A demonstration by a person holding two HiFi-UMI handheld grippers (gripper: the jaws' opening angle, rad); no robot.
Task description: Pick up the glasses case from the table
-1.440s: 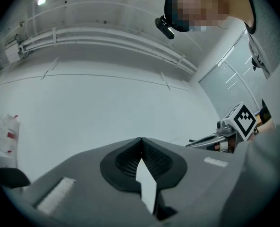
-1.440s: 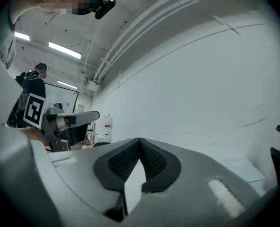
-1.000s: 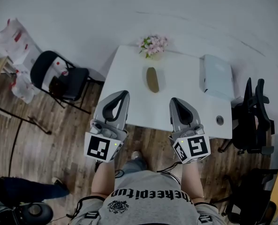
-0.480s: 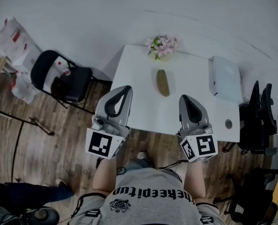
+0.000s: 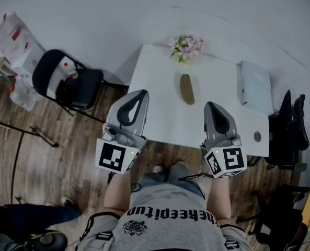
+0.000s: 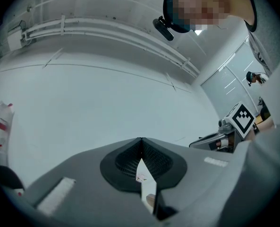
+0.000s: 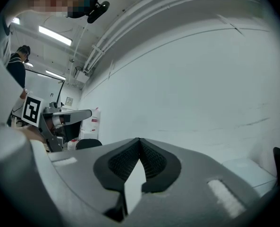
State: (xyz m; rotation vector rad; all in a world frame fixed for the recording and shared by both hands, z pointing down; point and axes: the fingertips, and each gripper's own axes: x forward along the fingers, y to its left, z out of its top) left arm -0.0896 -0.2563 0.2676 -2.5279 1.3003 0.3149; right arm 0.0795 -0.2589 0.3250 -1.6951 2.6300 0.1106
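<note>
While clear of table (image 5: 156, 116) edges — glasses case (image 5: 186, 89)

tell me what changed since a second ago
The person stepped, carrying the left hand-held gripper and right hand-held gripper along; the table and glasses case now sit further right in the head view. Unchanged: both grippers shut and empty, case untouched.

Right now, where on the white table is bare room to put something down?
Bare: the left part of the table, between its left edge and the glasses case, and the strip between the case and the pale box. Crowded: the far edge by the flowers and the right side under the box.
</note>
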